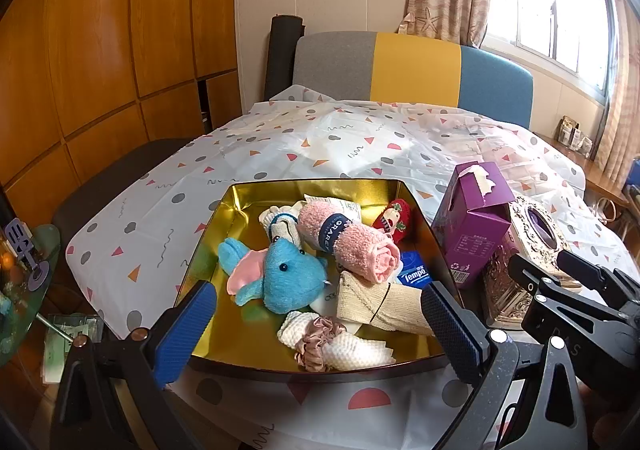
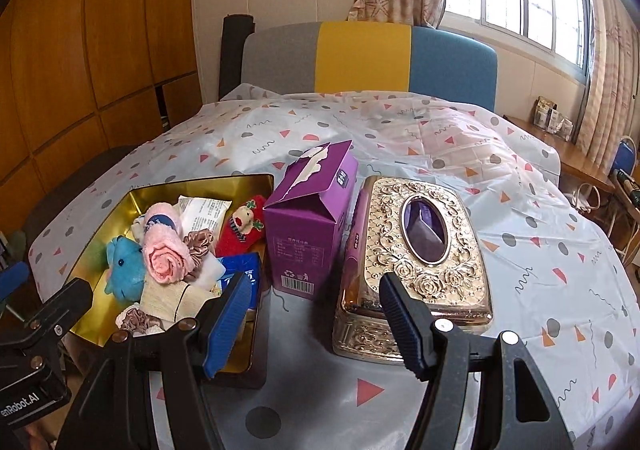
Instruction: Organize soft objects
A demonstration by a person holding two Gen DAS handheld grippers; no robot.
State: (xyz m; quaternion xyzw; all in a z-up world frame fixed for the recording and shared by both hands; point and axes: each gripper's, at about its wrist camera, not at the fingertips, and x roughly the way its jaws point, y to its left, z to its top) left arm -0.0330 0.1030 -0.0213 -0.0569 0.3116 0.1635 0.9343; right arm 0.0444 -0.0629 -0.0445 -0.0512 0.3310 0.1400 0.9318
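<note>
Sitting at left on the counter (image 2: 440, 153), covered w/ a patterned sheet, is the gold tin (image 1: 224, 217), holding the soft stuff: blue plush (image 1: 288, 278) near-left, rolled pink towel (image 1: 352, 246) just right of it, red knit toy (image 1: 394, 217) far-right, beige cloth (image 1: 380, 302) and scrunchie (image 1: 320, 338) near. Left gripper (image 1: 320, 314) hangs over the tin's near edge, jaws apart, nothing btwn them. Right of the tin: purple box (image 2: 308, 217), then ornate gold tissue box (image 2: 416, 250). Right gripper (image 2: 312, 314) in front of those two, jaws spread, holding nothing.
</note>
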